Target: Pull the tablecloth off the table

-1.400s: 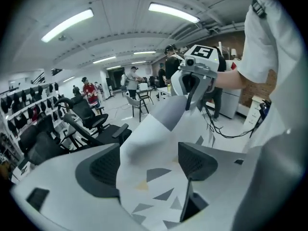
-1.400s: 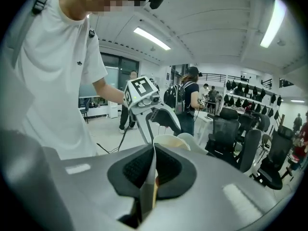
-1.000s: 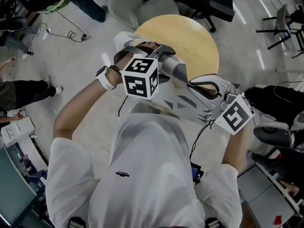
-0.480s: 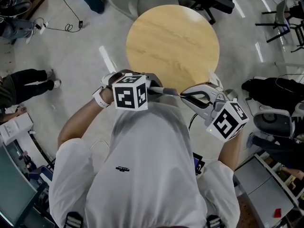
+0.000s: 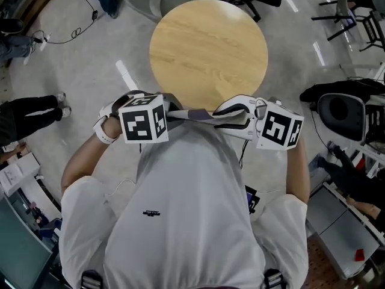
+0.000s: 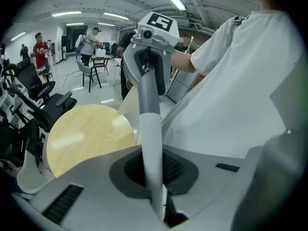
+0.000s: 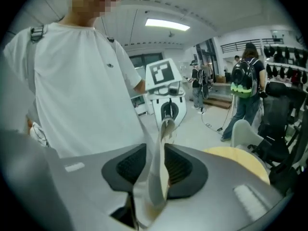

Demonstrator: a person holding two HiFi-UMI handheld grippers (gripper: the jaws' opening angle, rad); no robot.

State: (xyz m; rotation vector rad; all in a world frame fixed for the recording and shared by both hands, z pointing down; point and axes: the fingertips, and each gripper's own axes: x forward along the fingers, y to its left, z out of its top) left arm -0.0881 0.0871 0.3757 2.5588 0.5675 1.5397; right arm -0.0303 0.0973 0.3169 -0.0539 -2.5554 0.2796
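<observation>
From above, the tablecloth (image 5: 194, 114) stretches between both tongs, clear of the round table (image 5: 207, 47). Close up, the left tongs (image 6: 153, 174) clamp it; the right tongs (image 7: 155, 170) have just been easing apart, cloth between them.

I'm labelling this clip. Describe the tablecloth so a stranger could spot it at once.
Find the round wooden table. Just off its near edge, in front of the person's white shirt, the tablecloth is a twisted band stretched sideways. Unlike the smooth shirt, it is rope-like with grey patches.
</observation>
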